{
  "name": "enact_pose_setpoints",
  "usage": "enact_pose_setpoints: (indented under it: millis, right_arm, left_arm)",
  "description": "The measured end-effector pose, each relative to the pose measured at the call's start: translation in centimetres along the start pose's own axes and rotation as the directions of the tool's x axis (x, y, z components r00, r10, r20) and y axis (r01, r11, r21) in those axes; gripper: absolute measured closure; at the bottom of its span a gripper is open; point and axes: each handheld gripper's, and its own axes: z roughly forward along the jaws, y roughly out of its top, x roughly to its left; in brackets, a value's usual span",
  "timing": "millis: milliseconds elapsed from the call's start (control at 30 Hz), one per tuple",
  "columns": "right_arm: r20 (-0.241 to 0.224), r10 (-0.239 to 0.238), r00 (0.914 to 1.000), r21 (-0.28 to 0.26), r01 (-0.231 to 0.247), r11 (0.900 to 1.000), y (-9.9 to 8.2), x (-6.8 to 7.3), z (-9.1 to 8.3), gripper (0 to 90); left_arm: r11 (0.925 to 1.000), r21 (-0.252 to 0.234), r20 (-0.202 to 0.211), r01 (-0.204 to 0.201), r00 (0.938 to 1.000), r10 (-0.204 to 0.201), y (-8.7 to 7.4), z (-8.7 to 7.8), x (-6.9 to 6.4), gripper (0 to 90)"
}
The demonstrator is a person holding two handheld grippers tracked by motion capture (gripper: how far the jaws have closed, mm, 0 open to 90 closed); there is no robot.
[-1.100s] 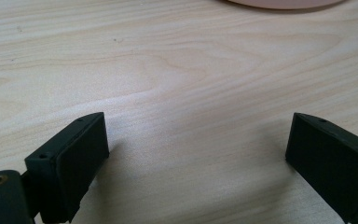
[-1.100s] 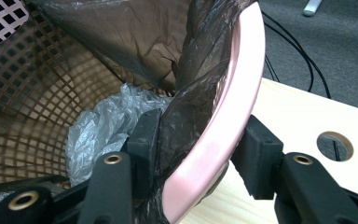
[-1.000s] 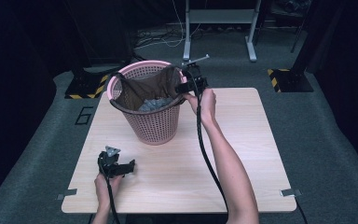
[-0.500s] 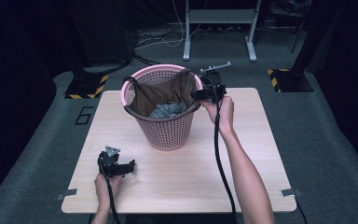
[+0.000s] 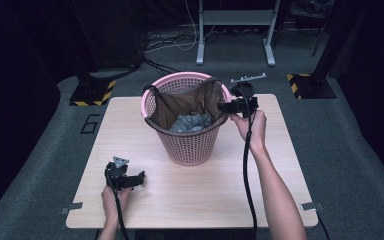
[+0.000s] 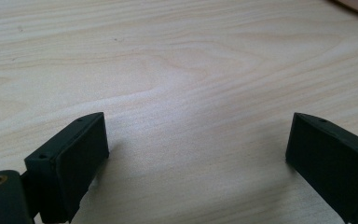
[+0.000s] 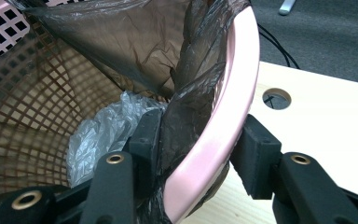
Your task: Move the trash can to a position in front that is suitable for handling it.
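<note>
A pink mesh basket (image 5: 187, 142) stands on the wooden table (image 5: 130, 125), lined with a dark plastic bag (image 5: 177, 102) that hangs loosely inside. Crumpled clear plastic (image 5: 192, 122) lies at its bottom. My right gripper (image 5: 223, 106) is shut on the basket's right rim (image 7: 235, 84), one jaw inside pressing the bag (image 7: 121, 42) against the rim, the other outside. In the right gripper view the gripper (image 7: 203, 133) straddles the rim above the clear plastic (image 7: 102, 135). My left gripper (image 5: 139, 179) rests near the table's front left, open (image 6: 196, 140), with bare wood between its jaws.
A round cable hole (image 7: 276, 99) sits in the table just right of the basket. Beyond the table's far edge are a metal stand (image 5: 235, 30) and cables on the grey floor. Striped floor plates (image 5: 92, 92) lie at the back corners.
The basket has slid to the right across the table, drawn along by my right gripper on its rim. The left gripper has stayed where it was.
</note>
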Motion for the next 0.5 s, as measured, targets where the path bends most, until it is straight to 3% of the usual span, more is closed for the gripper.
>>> enact_pose_setpoints:
  millis: [500]
  right_arm:
    - [-0.006,0.005,1.0,0.01,-0.005,0.9999,-1.8,-0.9,-2.4,54.5]
  left_arm:
    - [1.0,0.0,-0.007,0.0,1.0,0.0,0.0,0.0,0.0,5.7]
